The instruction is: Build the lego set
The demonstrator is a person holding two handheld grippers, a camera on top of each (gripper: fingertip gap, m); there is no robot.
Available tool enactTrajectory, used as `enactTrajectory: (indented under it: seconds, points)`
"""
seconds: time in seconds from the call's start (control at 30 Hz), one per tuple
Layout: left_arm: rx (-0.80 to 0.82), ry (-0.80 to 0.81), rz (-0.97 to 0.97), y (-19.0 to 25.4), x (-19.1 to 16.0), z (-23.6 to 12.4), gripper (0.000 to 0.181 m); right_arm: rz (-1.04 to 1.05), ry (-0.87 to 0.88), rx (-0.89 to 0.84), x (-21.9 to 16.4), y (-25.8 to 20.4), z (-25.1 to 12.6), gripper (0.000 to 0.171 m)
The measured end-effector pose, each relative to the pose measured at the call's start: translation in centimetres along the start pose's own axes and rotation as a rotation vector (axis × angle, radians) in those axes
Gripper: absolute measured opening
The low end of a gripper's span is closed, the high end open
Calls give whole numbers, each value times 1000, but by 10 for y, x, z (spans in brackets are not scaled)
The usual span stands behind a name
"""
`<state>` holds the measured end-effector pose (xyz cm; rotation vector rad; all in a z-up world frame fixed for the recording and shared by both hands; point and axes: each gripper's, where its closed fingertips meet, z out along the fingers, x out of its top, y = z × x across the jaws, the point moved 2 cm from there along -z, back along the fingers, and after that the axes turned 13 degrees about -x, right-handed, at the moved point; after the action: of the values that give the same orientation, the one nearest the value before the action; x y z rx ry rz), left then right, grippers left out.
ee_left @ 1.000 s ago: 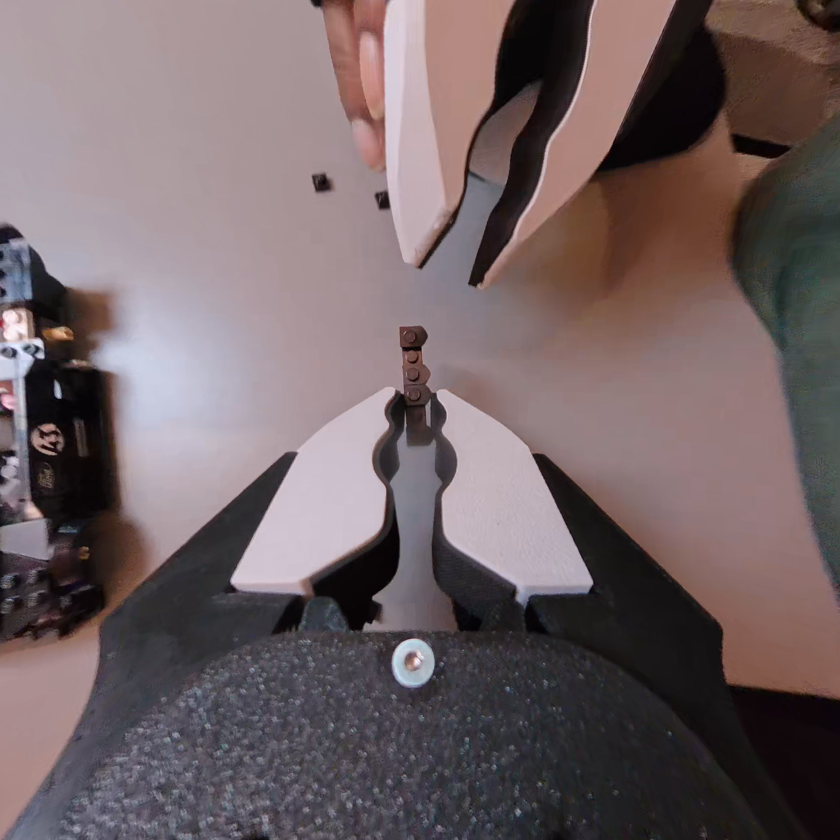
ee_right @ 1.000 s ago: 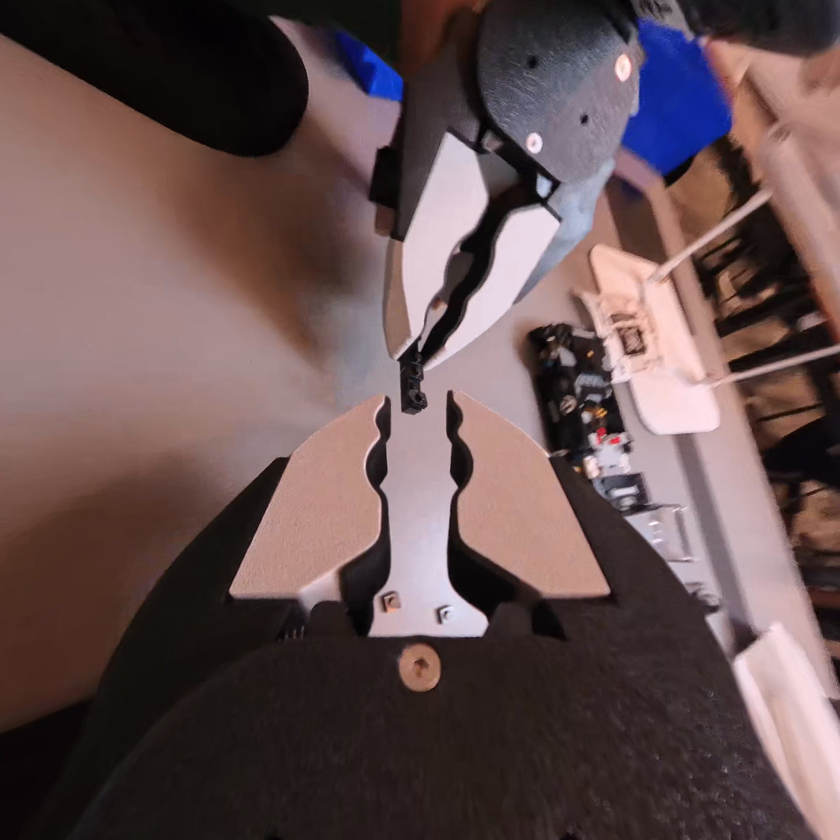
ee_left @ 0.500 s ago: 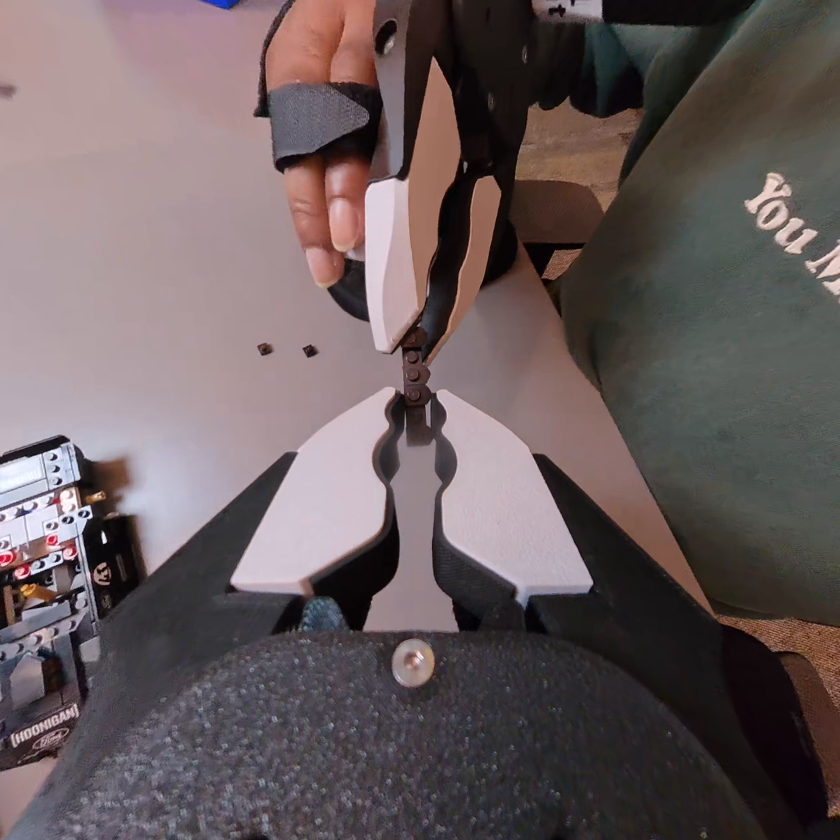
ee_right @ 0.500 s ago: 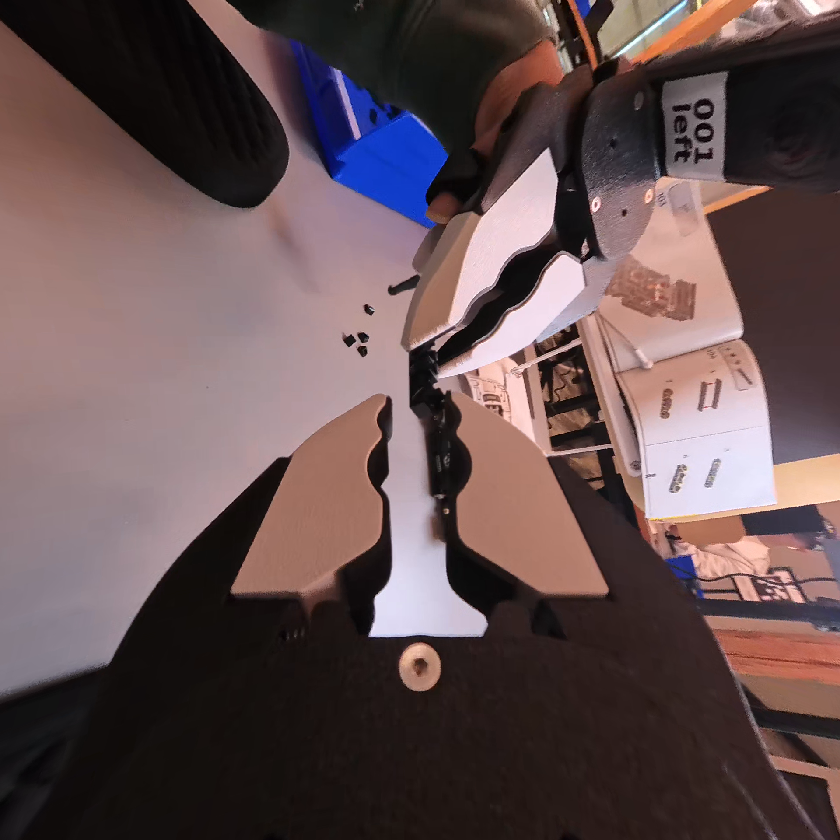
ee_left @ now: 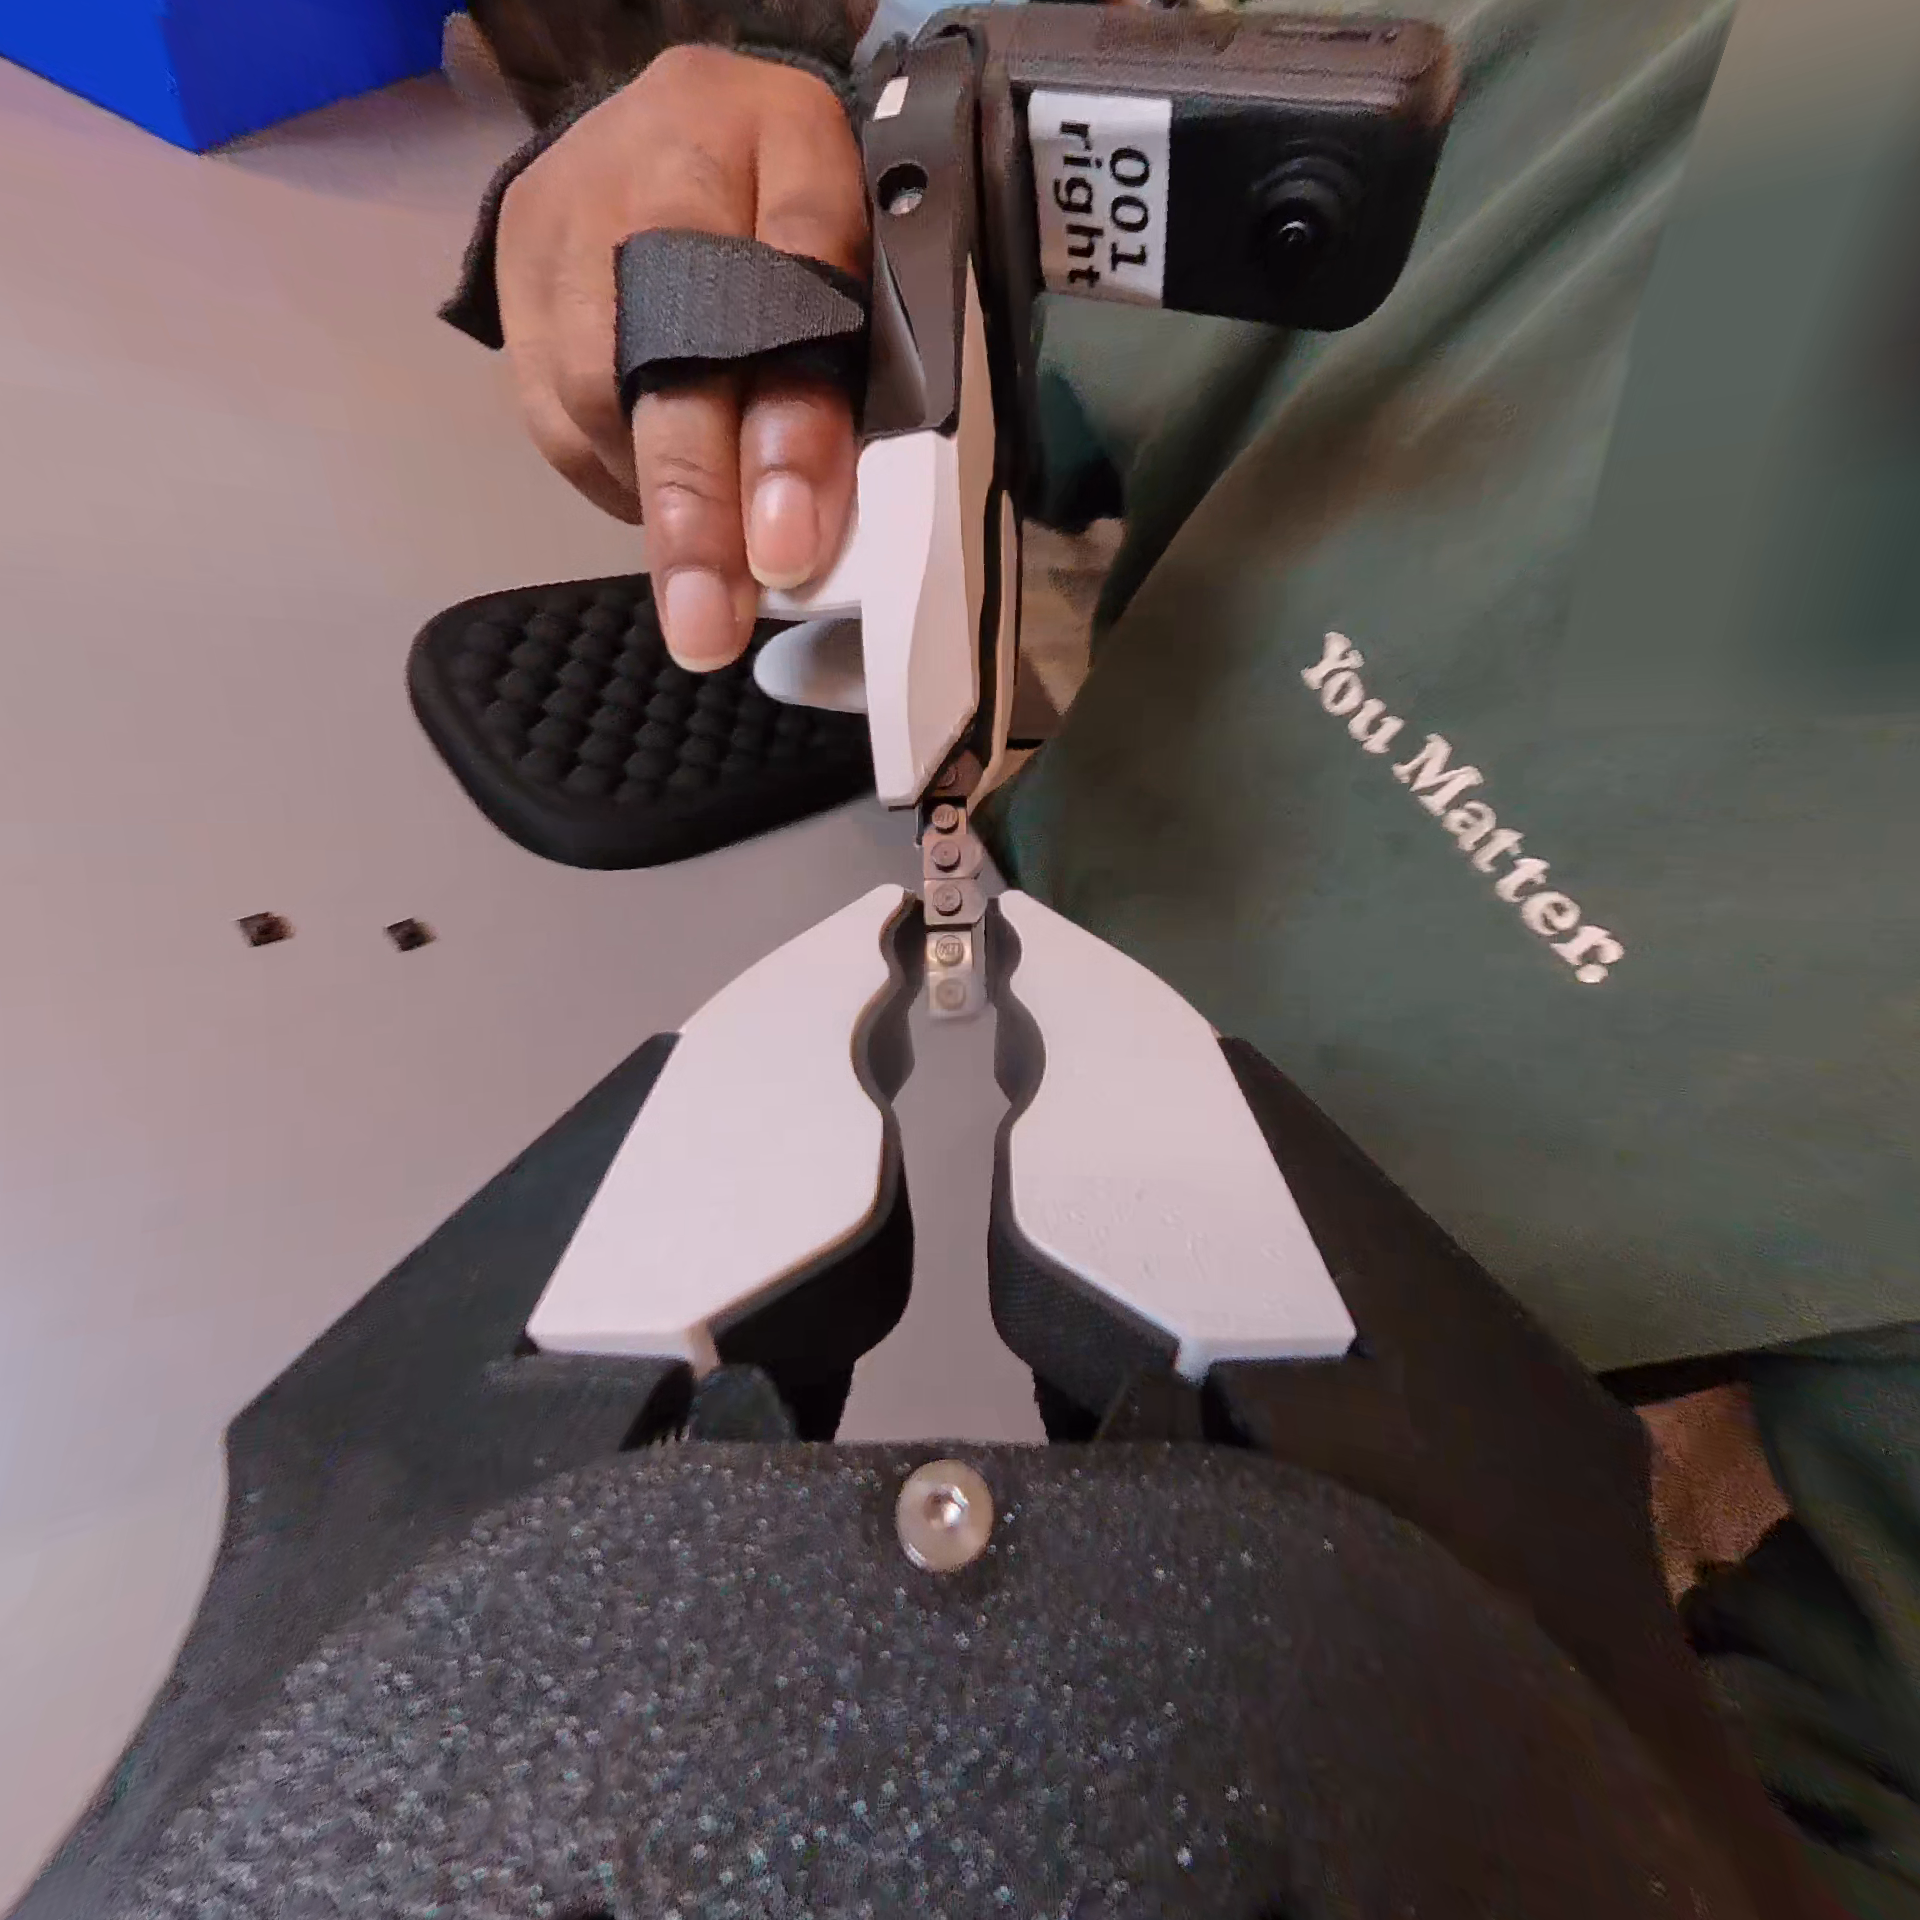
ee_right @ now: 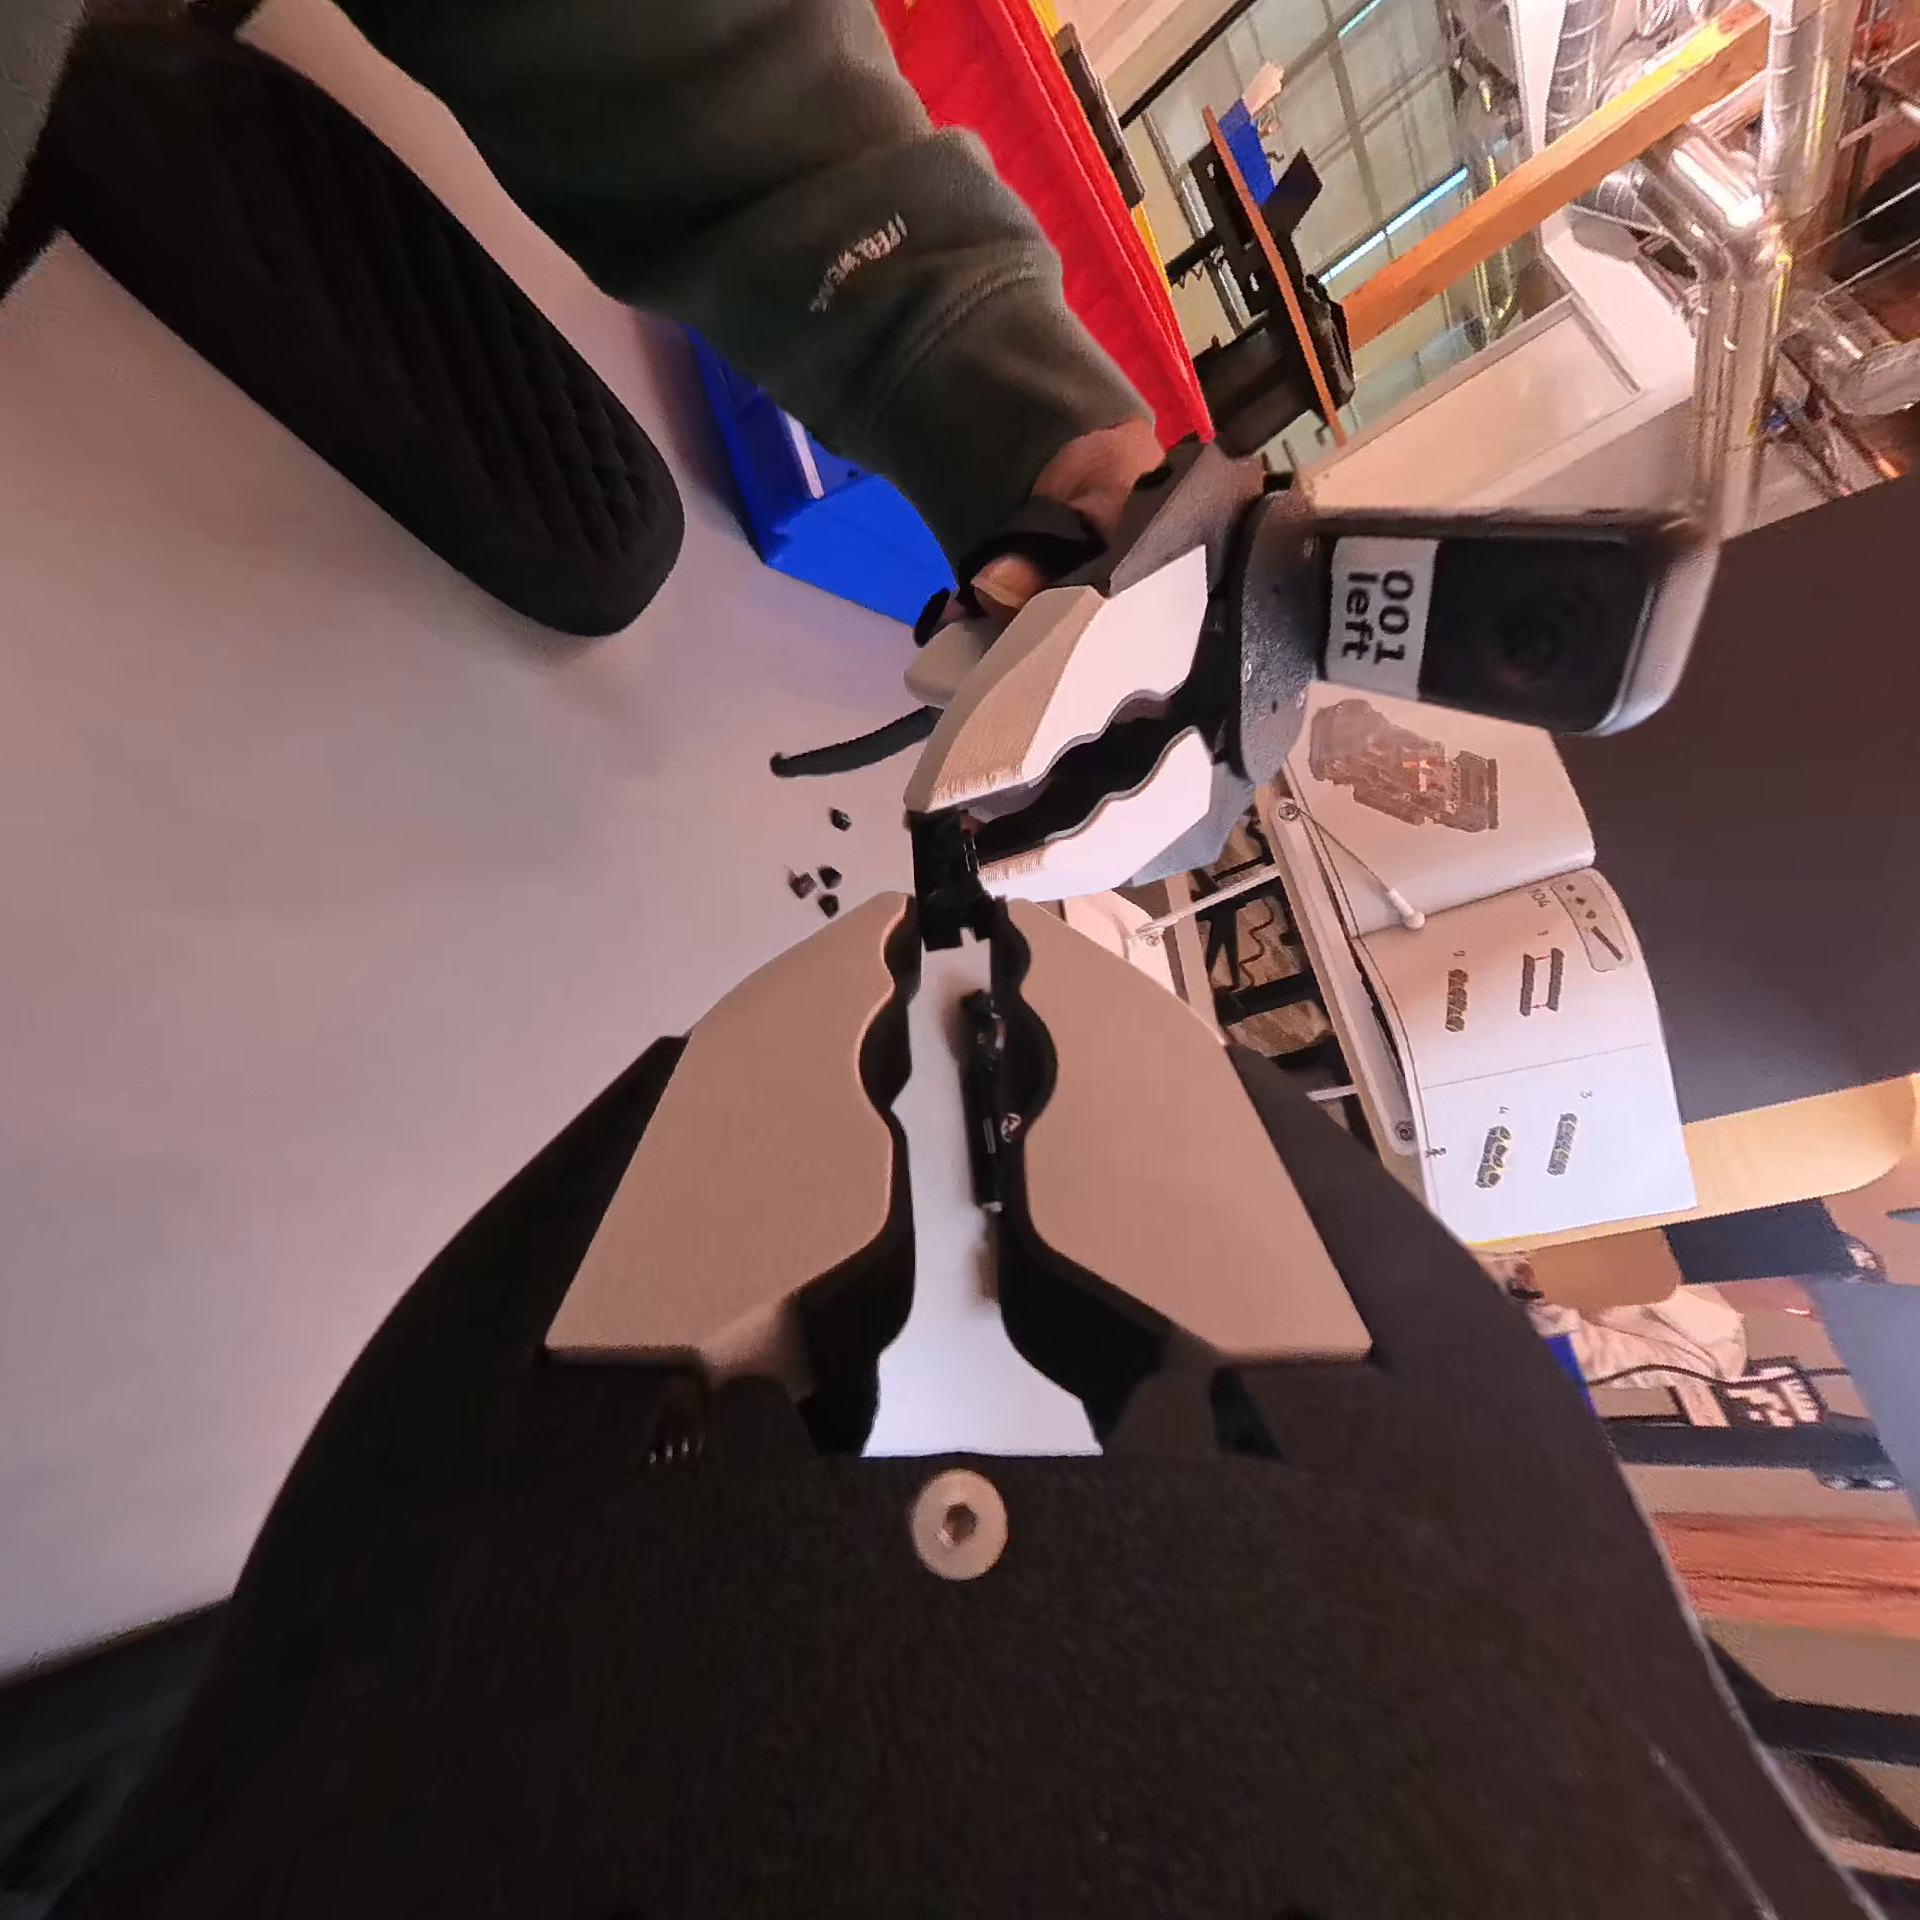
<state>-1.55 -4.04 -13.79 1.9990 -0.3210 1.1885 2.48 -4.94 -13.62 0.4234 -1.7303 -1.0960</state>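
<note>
Above the pale table (ee_left: 260, 623), the right gripper (ee_left: 961, 779) has now come in and pinched the far end of the little black lego strip (ee_left: 951, 883) that the left gripper (ee_left: 951, 935) holds tight, so both can press it together.

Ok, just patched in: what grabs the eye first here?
Dead centre, a thin dark lego strip is pinched at both ends, with the left gripper shut on its near end and the right gripper closed on its far end, above the pale table. Next, the black bumpy pad lying behind them, and an open instruction booklet off to the right in the right wrist view.
</note>
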Motion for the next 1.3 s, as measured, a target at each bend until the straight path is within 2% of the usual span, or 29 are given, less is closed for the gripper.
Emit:
enactTrajectory:
  seconds: [0.23, 0.37, 0.47, 0.5, 0.67, 0.73, 0.87, 1.1, 1.3]
  points:
    - [-158, 119, -33, 10, 4, 2, 11, 91, 4, 39, 11, 3, -3, 13]
    - [-173, 153, -43, 9, 3, 3, 11, 155, -7, 63, 11, 3, -4, 13]
    - [-77, 124, 29, 9, 5, 4, 12, 251, -10, 98, 9, 3, -5, 13]
    - [-23, 113, 60, 9, 7, 4, 17, 287, -9, 108, 8, 4, -5, 13]
    - [362, -95, 225, 2, 6, 5, 22, 417, -65, 129, -2, 7, -2, 13]
    - [565, -187, 294, -6, 6, 2, 22, 460, -98, 135, -6, 7, 1, 13]
    - [733, -268, 367, -13, 2, 2, 14, 514, -148, 136, -9, 8, 6, 13]
    - [710, -70, 389, -7, 4, -1, 14, 467, -189, 123, -2, 12, 7, 13]
    - [617, 96, 357, 0, 8, -1, 14, 439, -142, 105, 5, 16, 8, 13]
